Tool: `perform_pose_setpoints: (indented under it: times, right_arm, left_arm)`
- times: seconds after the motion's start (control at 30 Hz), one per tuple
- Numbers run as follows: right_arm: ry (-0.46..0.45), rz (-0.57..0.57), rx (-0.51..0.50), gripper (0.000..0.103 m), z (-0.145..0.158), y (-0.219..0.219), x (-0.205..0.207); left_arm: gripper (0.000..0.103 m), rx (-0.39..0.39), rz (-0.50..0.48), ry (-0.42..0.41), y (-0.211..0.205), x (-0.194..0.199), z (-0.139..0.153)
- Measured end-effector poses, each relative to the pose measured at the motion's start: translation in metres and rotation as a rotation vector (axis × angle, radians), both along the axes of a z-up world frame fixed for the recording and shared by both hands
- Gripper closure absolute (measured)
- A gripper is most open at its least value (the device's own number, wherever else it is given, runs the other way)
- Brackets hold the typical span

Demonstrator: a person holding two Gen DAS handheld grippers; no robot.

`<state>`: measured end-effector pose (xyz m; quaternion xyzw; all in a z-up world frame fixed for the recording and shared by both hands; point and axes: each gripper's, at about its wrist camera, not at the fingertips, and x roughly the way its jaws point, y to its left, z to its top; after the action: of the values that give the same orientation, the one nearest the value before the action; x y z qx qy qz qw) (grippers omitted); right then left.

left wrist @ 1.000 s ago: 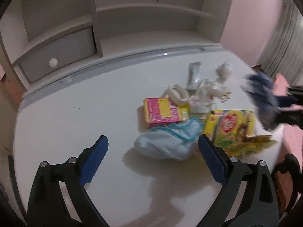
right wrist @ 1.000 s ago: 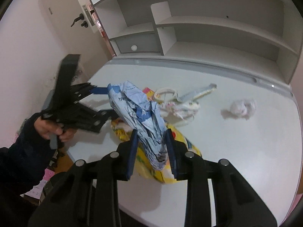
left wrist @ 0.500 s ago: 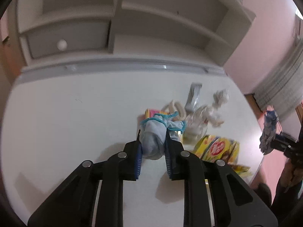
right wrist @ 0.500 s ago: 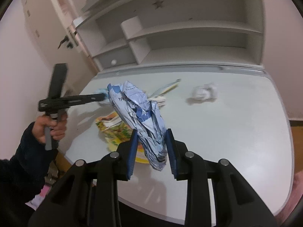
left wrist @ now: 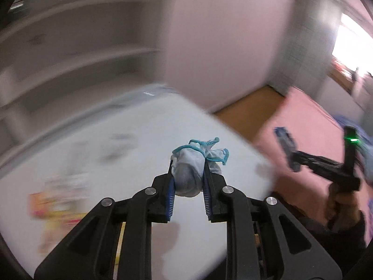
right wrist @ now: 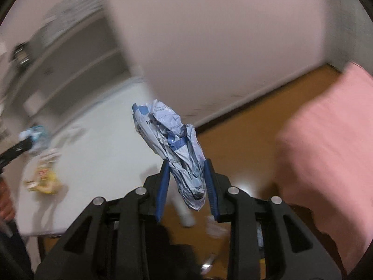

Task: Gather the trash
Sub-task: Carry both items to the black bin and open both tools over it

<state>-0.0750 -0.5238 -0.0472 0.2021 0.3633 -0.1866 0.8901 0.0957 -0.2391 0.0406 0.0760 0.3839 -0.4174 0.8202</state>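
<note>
Left gripper (left wrist: 188, 182): clenched on a wad of pale blue cloth with a teal elastic edge (left wrist: 195, 163), pinched between both blue pads and held in the air above the white table (left wrist: 130, 140), over the part near its right edge. Right gripper (right wrist: 186, 182): clenched on a crumpled blue-and-white wrapper (right wrist: 172, 144), which sticks up and leftward out of the fingers. It hangs off the table, over the brown floor (right wrist: 244, 144), with pink bedding (right wrist: 326, 163) to the right. Both views are heavily motion-blurred. A yellow snack packet (right wrist: 44, 177) lies near the table's front edge; other litter on the table is too smeared to identify. Grey shelving (left wrist: 70, 53) stands behind the table.
</note>
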Motion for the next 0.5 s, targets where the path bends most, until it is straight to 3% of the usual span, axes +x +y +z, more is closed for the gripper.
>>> perform_pose_setpoints:
  times: [0.13, 0.27, 0.4, 0.5]
  right_arm:
    - [0.104, -0.22, 0.013, 0.073, -0.04, -0.066, -0.065]
    - [0.204, -0.353, 0.077, 0.073, -0.091, -0.111, -0.106]
    - [0.323, -0.391, 0.166, 0.073, -0.145, -0.133, -0.121]
    - [0.407, -0.383, 0.234, 0.073, -0.181, -0.142, -0.122]
  left_arm:
    - [0.083, 0.011, -0.205, 0.04, -0.103, -0.058, -0.026]
    - [0.083, 0.075, -0.378, 0.069, -0.186, -0.113, -0.071]
    - [0.083, 0.164, -0.47, 0.163, -0.244, -0.139, -0.143]
    - [0.083, 0.247, -0.486, 0.182, -0.273, -0.147, -0.198]
